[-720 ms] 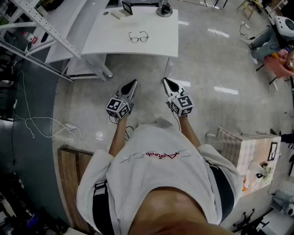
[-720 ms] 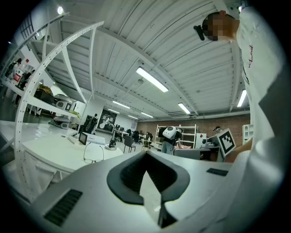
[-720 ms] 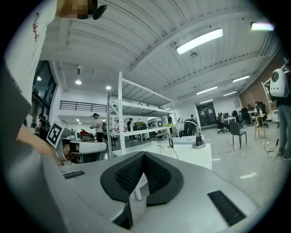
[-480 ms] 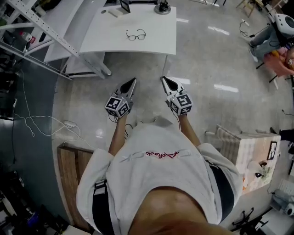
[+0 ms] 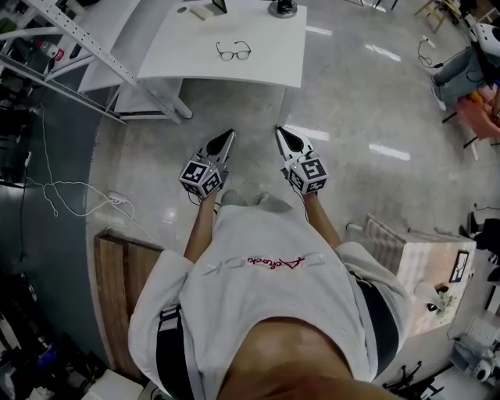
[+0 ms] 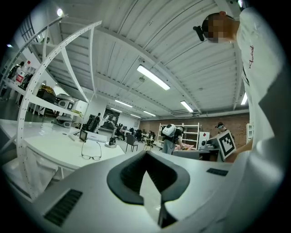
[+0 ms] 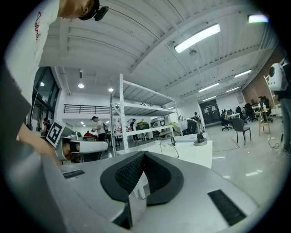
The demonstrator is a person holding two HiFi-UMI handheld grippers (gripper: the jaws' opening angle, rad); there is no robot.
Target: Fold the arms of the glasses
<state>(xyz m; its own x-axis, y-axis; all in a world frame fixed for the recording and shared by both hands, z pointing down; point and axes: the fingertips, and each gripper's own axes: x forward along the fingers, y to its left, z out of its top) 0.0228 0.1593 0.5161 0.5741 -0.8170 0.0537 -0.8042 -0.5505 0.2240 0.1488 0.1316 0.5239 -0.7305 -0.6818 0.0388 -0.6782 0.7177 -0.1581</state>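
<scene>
A pair of thin dark-rimmed glasses (image 5: 233, 51) lies with its arms unfolded on a white table (image 5: 266, 66) across the floor from me. In the left gripper view the glasses (image 6: 92, 150) sit far off, to the left of the jaws. In the right gripper view the glasses (image 7: 173, 148) are small, just right of the jaws. My left gripper (image 5: 226, 139) and right gripper (image 5: 282, 135) are held side by side in front of my body, level, well short of the table. Both are shut with nothing between the pads.
A slanted white metal rack (image 5: 94, 58) stands left of the table. A small screen (image 5: 219, 6) and a round-based device (image 5: 283, 8) sit at the table's far edge. White cables (image 5: 70, 205) trail over the floor at left. A boxy cart (image 5: 426, 262) stands at right.
Both grippers keep the same shut, side-by-side pose. The head view has shifted a little, so the table and glasses sit higher in the picture, and shoe tips now show below the grippers.
</scene>
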